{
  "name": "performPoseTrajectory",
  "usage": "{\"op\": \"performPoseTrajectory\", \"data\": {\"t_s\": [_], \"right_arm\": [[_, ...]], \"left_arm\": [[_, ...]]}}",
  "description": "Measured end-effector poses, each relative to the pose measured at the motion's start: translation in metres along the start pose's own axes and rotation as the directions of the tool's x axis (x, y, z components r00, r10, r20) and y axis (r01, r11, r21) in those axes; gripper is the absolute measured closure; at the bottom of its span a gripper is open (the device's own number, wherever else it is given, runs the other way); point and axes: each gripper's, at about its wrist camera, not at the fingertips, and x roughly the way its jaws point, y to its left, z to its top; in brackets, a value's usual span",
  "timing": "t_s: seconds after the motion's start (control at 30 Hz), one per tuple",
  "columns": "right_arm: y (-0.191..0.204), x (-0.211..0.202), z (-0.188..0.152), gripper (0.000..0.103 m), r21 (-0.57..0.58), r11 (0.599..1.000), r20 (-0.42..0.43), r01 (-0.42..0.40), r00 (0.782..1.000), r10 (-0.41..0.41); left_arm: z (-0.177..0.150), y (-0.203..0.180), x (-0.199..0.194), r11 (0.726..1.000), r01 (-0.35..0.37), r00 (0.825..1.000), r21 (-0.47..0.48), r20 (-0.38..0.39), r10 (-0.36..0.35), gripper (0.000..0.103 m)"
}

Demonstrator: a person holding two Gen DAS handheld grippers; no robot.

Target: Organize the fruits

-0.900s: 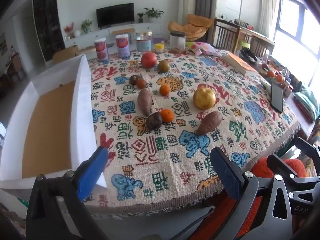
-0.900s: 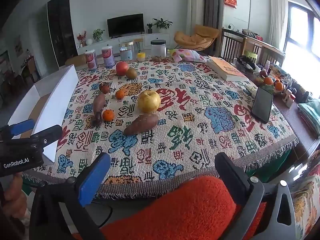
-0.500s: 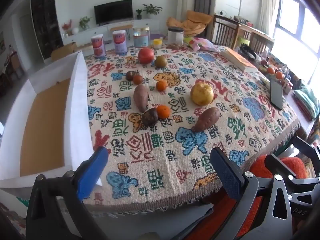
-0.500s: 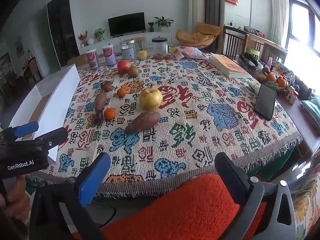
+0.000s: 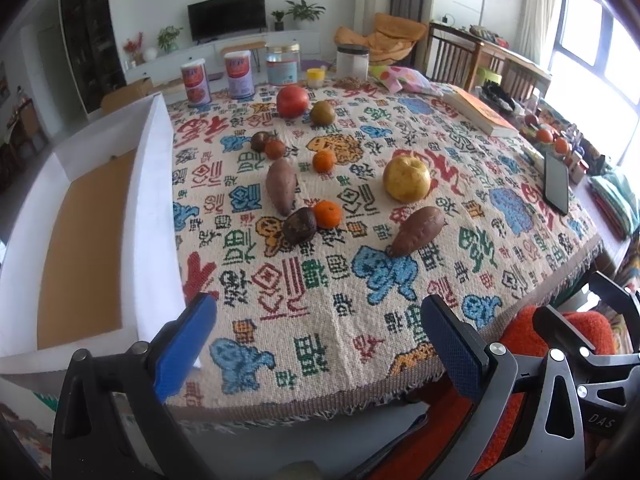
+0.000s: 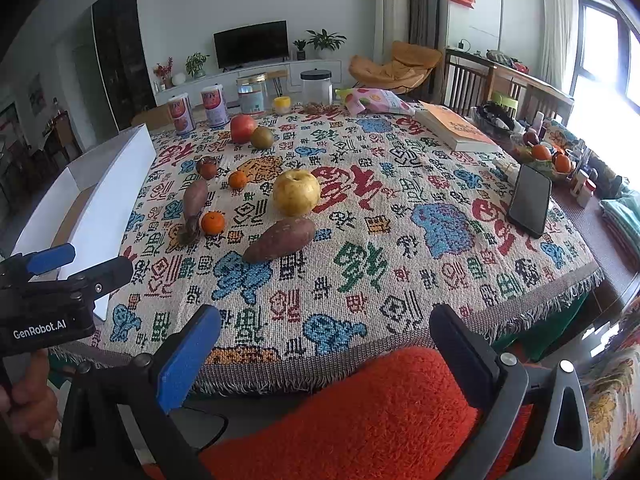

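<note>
Fruits lie on the patterned tablecloth (image 5: 360,320): a yellow pear (image 5: 407,179), a sweet potato (image 5: 418,230), a second sweet potato (image 5: 281,186), two small oranges (image 5: 328,214) (image 5: 323,161), a dark round fruit (image 5: 299,225), a red apple (image 5: 292,101) and a brown fruit (image 5: 322,112). A white box with a brown floor (image 5: 86,236) stands at the table's left. My left gripper (image 5: 316,344) is open over the table's near edge. My right gripper (image 6: 320,344) is open above a red cushion (image 6: 360,412), short of the table. The pear (image 6: 296,192) also shows in the right wrist view.
Several cans and jars (image 5: 240,74) stand along the far edge. A book (image 5: 480,114) and a black phone (image 5: 557,188) lie at the right, with a bowl of fruit (image 6: 544,156) beyond. The left gripper's body (image 6: 48,296) shows at the left in the right wrist view.
Both grippers have moved slightly forward toward the table, so the fruits look a little nearer. Both stay open and empty.
</note>
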Motion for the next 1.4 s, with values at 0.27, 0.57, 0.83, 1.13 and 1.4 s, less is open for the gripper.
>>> {"op": "performPoseTrajectory", "data": {"t_s": [0.27,0.57,0.83,1.13,1.4], "right_arm": [[-0.0006,0.0019,-0.0003,0.0,0.002,1.0,-0.004,0.003,1.0,-0.003],[0.0006,0.0029,-0.0017,0.0,-0.004,1.0,-0.009,0.001,1.0,-0.001],[0.0008,0.0022,-0.0014,0.0,-0.007,1.0,-0.006,0.004,1.0,-0.004],[0.0006,0.002,-0.0019,0.0,-0.01,1.0,-0.003,0.005,1.0,-0.005],[0.003,-0.0001,-0.0016,0.0,-0.024,1.0,0.004,0.013,1.0,-0.013]], "left_arm": [[-0.0014,0.0027,0.0028,1.0,0.001,1.0,-0.006,-0.009,-0.001,0.001],[-0.0036,0.0037,0.0044,1.0,0.001,1.0,-0.009,-0.019,-0.001,0.001],[-0.0054,0.0031,0.0054,1.0,0.001,1.0,-0.005,-0.026,-0.001,0.001],[-0.0058,0.0025,0.0053,1.0,0.001,1.0,-0.005,-0.028,-0.001,0.001],[-0.0061,0.0021,0.0048,1.0,0.0,1.0,-0.006,-0.03,0.0,0.001]]}}
